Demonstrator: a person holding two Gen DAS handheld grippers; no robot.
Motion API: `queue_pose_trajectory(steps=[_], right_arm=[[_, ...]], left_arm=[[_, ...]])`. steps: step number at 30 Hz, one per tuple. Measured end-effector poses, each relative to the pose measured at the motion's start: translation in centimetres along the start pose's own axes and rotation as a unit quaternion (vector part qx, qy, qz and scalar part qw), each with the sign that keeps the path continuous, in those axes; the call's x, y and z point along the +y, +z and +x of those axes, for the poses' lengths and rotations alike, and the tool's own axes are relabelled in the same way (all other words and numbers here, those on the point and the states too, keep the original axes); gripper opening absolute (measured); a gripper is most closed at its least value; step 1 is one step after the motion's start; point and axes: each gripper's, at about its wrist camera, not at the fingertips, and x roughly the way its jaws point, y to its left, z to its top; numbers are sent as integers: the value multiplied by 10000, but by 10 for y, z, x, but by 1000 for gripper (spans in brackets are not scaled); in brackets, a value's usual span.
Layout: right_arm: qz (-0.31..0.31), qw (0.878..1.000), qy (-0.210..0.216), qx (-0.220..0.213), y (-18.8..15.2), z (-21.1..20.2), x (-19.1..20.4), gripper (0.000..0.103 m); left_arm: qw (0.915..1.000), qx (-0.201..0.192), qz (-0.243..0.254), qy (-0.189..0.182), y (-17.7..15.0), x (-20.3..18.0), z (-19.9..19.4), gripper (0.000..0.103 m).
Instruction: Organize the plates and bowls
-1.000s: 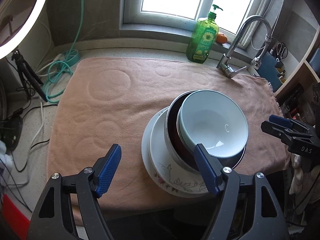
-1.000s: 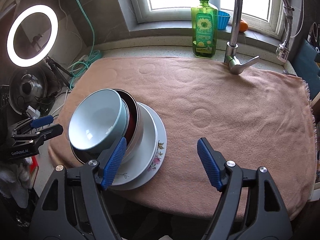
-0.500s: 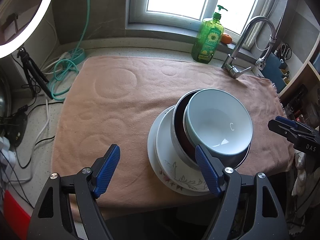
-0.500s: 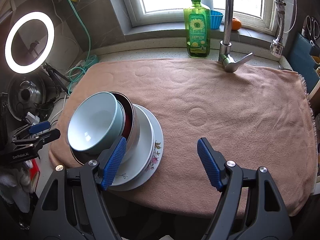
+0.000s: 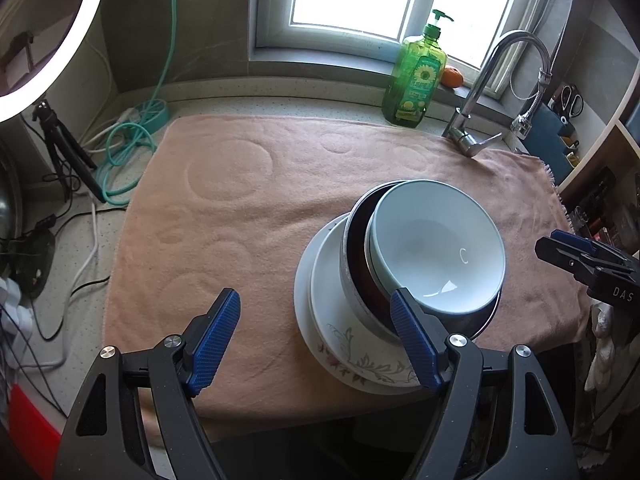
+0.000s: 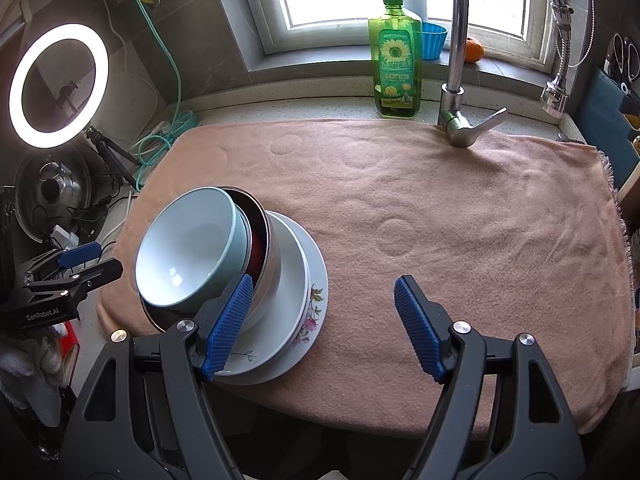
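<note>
**Dish stack on towel, both grippers wide & empty**

Left wrist view: left gripper [image 5: 316, 340], black frame w/ blue ribbed pads, hangs over the near edge of a peach-pink terry towel [image 5: 248, 208] spread on the speckled tabletop [image 5: 280, 100]. Jaws well apart, nothing between them but bare towel. Right pad sits in front of the dish stack in the pic; can't tell if it touches. Stack is right of centre on the towel: pale blue-white ceramic bowl [image 5: 436, 248] on top, tilted, nested in a steel bowl w/ dark red inside [image 5: 356, 264], that on a white plate w/ floral rim [image 5: 360, 360], w/ a plain white plate [image 5: 302, 292] underneath. Right gripper [image 5: 588, 260] shows at the far right edge, beside the towel's end. At the back: green dish-soap pump bottle w/ sunflower label [image 5: 416, 76], chrome tap [image 5: 492, 88], orange fruit [image 5: 452, 77] on the window sill. Left side: lit ring light [image 5: 80, 40] & teal hose [image 5: 132, 148].

Right wrist view: right gripper [image 6: 320, 328], jaws apart, empty; towel [image 6: 440, 220] between them. Left pad overlaps the stack's near rim in the pic, contact unclear. Same stack sits at the towel's left near corner: pale bowl [image 6: 192, 248] leaning left, steel bowl [image 6: 266, 240] behind it, floral plate [image 6: 314, 304], plain plate [image 6: 272, 376] lowest. Left gripper [image 6: 76, 264] pokes in at left, off the towel. Soap bottle [image 6: 396, 64], blue cup [image 6: 434, 40], tap [image 6: 456, 80] at the back.
</note>
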Motion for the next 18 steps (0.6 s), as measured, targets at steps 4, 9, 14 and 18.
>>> queue_pose_trajectory(steps=[4, 9, 14, 18], right_arm=[[-6, 10000, 2, 8, 0, 0, 0, 76], [-15, 10000, 14, 11, 1, 1, 0, 76], [-11, 10000, 18, 21, 1, 2, 1, 76], [25, 10000, 18, 25, 1, 3, -1, 76]], left_arm=[[10000, -6, -20, -10, 1, 1, -1, 78], [10000, -24, -19, -24, 2, 0, -2, 78], [10000, 2, -7, -6, 2, -1, -1, 78], [10000, 31, -5, 25, 3, -1, 0, 77]])
